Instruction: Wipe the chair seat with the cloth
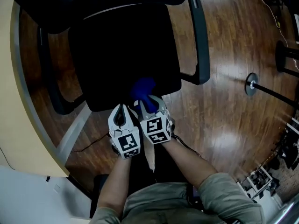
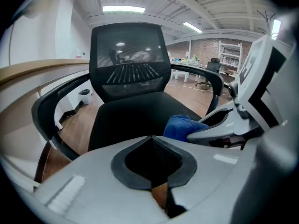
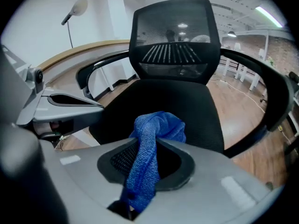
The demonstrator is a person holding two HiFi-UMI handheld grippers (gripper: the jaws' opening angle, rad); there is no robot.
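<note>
Both forearms (image 1: 187,160) reach toward the front edge of the black padded office-chair seat (image 1: 121,55). The tools sit side by side just short of that edge.

Left tool (image 1: 122,107): jaws pressed together at the tips, nothing between them. It sits at the seat's front edge, left of centre.

Right tool (image 1: 150,101): pinching the blue terry cloth (image 3: 148,157). The cloth runs up through the hollow between the pads, and a bunched end pokes out past the tips. That bunch is over the seat's front edge, near the middle; I can't tell if it touches the seat.

Seat surface beyond the cloth is bare. Black mesh backrest (image 2: 128,59) stands upright at the seat's far side. Dark curved armrests (image 1: 202,36) flank the seat on both sides.

Glossy brown wood floor (image 1: 224,115) lies under and right of the seat. Pale curved bench (image 1: 18,125) is left of the seat.
</note>
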